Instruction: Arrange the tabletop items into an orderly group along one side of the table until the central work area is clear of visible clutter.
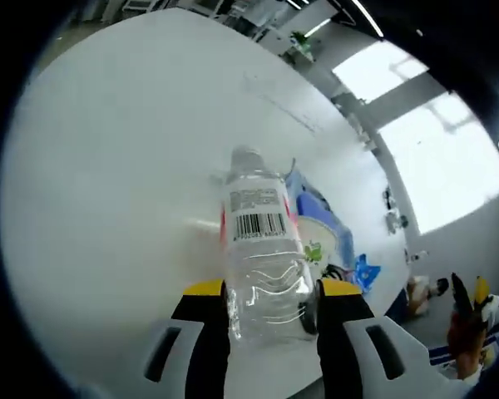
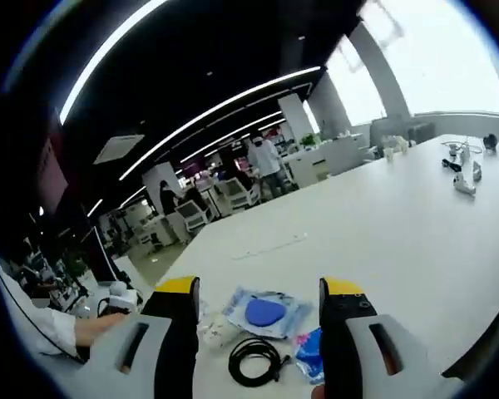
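Note:
A clear plastic water bottle with a barcode label stands between the jaws of my left gripper, which is shut on its lower body. The bottle's cap points away over the white table. Behind it lie a blue packet, a white cup with green print and a black cable. My right gripper hangs open above the table with nothing between its jaws. Under it lie a blue packet with a round blue piece, a coiled black cable, a blue wrapper and a crumpled white item.
Small devices and cords lie at the table's far right end. A sleeve and hand reach in at the left of the right gripper view. People stand among desks in the background. The broad white tabletop stretches ahead.

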Demonstrator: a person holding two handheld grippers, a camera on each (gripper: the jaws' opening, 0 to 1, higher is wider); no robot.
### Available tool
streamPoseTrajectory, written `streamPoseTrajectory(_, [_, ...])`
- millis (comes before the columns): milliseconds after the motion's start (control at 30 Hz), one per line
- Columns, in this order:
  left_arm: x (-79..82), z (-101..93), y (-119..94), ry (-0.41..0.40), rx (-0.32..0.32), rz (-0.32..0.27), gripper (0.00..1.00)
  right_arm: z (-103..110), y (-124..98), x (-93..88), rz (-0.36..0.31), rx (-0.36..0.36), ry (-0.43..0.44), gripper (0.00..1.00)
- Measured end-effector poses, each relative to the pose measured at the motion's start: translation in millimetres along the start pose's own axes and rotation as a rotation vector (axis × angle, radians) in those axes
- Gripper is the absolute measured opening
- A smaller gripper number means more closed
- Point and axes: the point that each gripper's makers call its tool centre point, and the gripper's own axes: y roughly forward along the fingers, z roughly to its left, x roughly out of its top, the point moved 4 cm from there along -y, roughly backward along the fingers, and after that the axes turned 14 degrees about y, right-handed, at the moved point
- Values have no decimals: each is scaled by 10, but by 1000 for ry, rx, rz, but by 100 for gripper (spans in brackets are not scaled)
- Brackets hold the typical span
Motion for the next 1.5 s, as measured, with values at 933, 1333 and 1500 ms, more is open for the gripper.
streamPoseTrajectory(933, [264,-492,-608,74,-128,-179,37,973,1321,-357,349,393,233,57])
streamPoseTrajectory(1333, [291,-615,-723,89,-144,-208,37,970,1834,-884,492,331,510,56])
streamPoseTrajectory(1500, [341,-811,-812,101,-201,-225,37,1044,2017,-995,541,352,644,56])
